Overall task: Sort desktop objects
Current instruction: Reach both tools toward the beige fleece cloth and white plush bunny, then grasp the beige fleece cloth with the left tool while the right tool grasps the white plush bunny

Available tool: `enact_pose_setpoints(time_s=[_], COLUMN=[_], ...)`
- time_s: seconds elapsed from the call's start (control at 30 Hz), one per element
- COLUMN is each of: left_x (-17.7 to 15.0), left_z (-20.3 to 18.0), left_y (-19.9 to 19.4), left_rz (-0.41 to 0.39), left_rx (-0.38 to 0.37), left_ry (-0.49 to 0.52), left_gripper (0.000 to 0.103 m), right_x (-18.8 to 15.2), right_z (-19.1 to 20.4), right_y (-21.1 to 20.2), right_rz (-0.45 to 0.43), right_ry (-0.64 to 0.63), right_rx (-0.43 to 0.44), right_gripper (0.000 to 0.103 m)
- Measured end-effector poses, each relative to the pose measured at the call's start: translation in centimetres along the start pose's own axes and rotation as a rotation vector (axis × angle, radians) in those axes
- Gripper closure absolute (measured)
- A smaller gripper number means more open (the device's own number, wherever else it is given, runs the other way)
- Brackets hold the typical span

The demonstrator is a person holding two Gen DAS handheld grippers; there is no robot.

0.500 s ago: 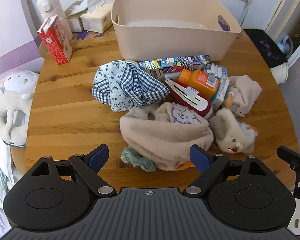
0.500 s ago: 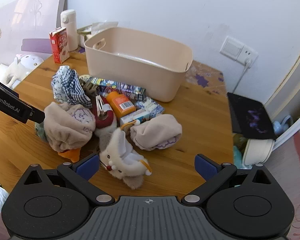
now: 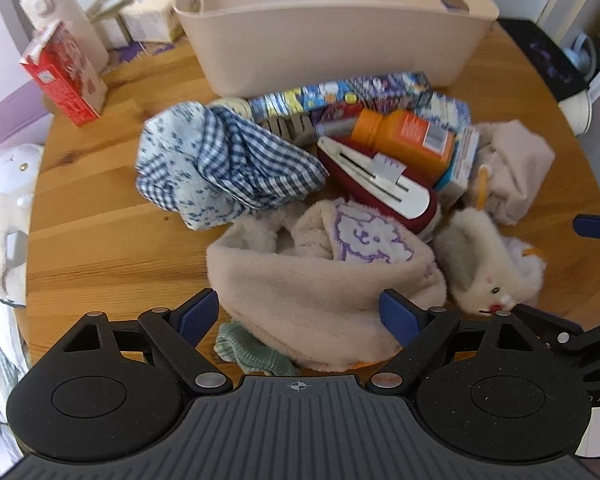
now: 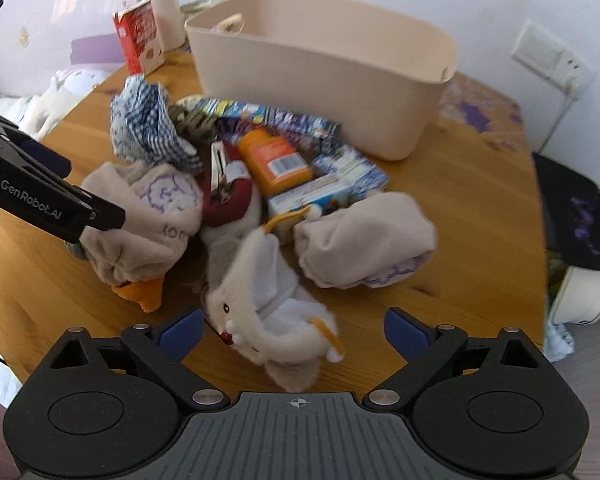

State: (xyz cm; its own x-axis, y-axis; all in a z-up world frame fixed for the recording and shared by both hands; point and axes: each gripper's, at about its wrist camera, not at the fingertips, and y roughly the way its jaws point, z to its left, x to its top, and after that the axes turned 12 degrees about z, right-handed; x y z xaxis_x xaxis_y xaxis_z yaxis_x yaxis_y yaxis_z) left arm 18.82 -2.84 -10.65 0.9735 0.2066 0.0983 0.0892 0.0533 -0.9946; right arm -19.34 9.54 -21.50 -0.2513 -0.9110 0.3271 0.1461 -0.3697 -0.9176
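A heap lies on the round wooden table (image 3: 100, 216) in front of a beige tub (image 3: 332, 32). It holds a blue checked cloth (image 3: 224, 164), an orange bottle (image 3: 408, 140), a dark red clip case (image 3: 384, 192), a long printed box (image 3: 340, 96), a beige fleece pouch (image 3: 320, 276) and a white plush toy (image 4: 272, 304). My left gripper (image 3: 300, 312) is open, its blue pads either side of the fleece pouch. The right gripper (image 4: 292, 332) is open around the plush toy's head. A second beige pouch (image 4: 364, 240) lies to the right.
A red carton (image 3: 64, 76) and a white flask (image 3: 60, 12) stand at the back left, with tissue packs behind. A green knit piece (image 3: 252, 352) peeks from under the pouch. A white plush (image 3: 4, 184) sits off the table's left edge. A wall socket (image 4: 552, 60) is at right.
Both grippers have come down closer to the heap. The fleece pouch now sits between the left pads and the plush toy between the right pads. Both stay open.
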Motion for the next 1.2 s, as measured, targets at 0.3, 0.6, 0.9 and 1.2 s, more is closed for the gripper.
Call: enact_pose_setpoints(time_s=[0.3, 0.6, 0.9, 1.2], left_x=[1.2, 1.2, -0.3, -2.4], left_z=[-0.2, -0.4, -0.2, 1.6], left_y=[3.2, 2.8, 0.5, -2.9], left_rz=[0.062, 0.058, -0.005, -0.069], left_rx=[-0.028, -0.057, -0.082, -0.100], left_ry=[0.005, 0.052, 0.076, 0.027], left_gripper=[0.018, 0.077, 0.090, 0.090], right_x=[1.2, 1.3, 0.6, -0.4], right_z=[0.0, 0.4, 0.8, 0.2], right_y=[3.4, 4.3, 2.4, -2.1], right_rz=[0.096, 0.133, 0.091, -0.005], right_ry=[-0.025, -0.015, -0.002, 0.050], right_rx=[0.041, 0.145, 0.122, 0.076], right_gripper=[0.011, 0.059, 0.086, 0.086])
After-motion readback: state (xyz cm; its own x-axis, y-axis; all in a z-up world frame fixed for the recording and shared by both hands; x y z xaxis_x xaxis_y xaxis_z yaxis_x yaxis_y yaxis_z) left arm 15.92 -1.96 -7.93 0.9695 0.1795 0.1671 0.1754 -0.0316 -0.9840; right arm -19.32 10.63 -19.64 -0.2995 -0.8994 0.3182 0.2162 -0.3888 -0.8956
